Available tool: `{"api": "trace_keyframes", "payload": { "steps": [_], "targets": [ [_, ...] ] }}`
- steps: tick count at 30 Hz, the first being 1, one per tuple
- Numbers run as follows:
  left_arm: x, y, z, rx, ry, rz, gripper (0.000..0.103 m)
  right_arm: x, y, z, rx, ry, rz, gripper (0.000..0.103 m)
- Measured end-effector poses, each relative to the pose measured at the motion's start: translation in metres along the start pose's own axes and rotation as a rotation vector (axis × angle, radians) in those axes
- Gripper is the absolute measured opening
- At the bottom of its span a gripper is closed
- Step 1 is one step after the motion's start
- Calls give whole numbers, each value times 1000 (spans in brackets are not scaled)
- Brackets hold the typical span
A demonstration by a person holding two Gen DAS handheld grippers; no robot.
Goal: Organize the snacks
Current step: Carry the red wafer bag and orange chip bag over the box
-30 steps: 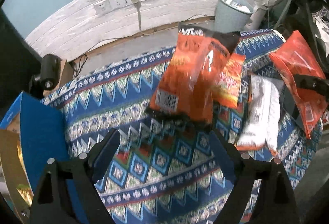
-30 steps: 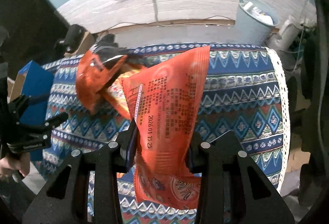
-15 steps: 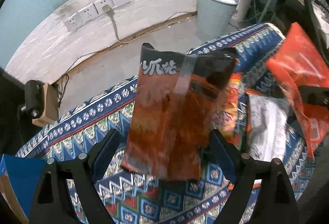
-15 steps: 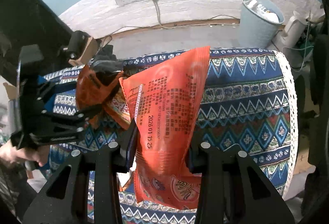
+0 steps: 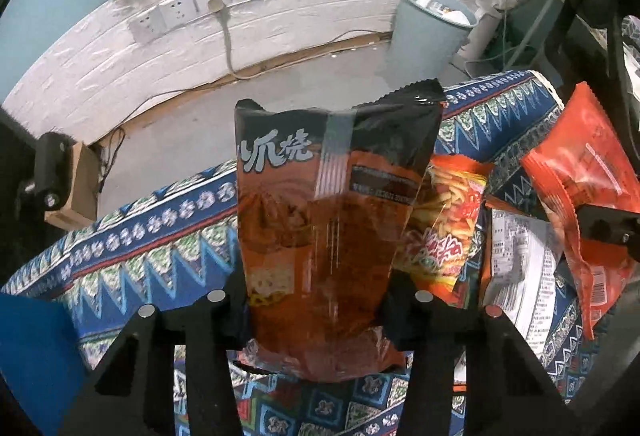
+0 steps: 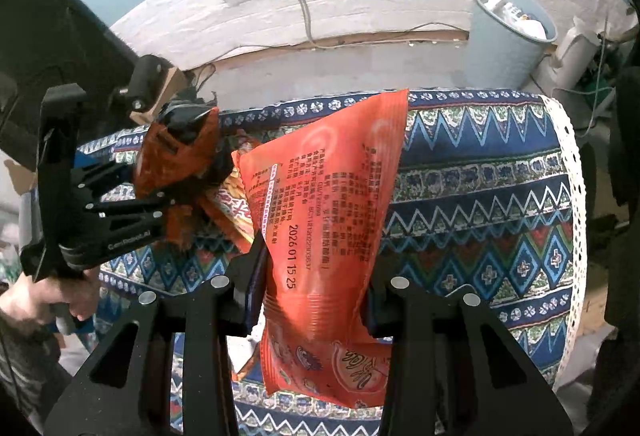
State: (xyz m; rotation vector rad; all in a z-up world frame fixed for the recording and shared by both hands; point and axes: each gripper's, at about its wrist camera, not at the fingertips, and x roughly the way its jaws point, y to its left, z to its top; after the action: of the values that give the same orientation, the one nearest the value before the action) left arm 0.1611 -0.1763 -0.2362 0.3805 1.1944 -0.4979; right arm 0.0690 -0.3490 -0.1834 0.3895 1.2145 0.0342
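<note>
The dark orange snack bag [image 5: 332, 236] is held upright between the closing jaws of the left tongs [image 5: 316, 300], its long axis running up and away toward the far edge of the counter [image 5: 160, 256], above the cloth near the middle. The red snack bag [image 6: 324, 220] is clenched likewise in the right tongs [image 6: 316, 288], just beside it. More packets [image 5: 452, 224] are crowded between the two; open room is seen toward the right edge and toward the blue box [image 5: 36, 356] at the left corner.
</note>
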Motion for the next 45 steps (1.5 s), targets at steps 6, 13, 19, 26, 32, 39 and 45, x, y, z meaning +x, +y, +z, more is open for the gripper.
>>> {"api": "trace_keyframes", "payload": {
  "steps": [6, 13, 19, 26, 32, 39, 45],
  "targets": [
    [-21, 10, -16, -33, -8, 32, 47, -6, 14, 0, -23, -12, -2, 37],
    [-60, 21, -42, -58, -28, 42, 47, -16, 35, -2, -46, -26, -2, 37],
    [-87, 26, -66, -62, -36, 82, 47, -27, 55, -6, -71, -45, 3, 37],
    [-120, 33, -93, -69, -69, 142, 47, -37, 78, -11, -90, -58, 18, 37],
    [-148, 45, -115, -108, -102, 184, 47, -42, 104, -14, -130, -67, 30, 37],
    [-175, 57, -132, -146, -150, 199, 47, -42, 138, -19, -164, -65, 45, 37],
    [-195, 64, -144, -129, -183, 247, 47, -49, 172, -21, -190, -72, 95, 37]
  ]
}}
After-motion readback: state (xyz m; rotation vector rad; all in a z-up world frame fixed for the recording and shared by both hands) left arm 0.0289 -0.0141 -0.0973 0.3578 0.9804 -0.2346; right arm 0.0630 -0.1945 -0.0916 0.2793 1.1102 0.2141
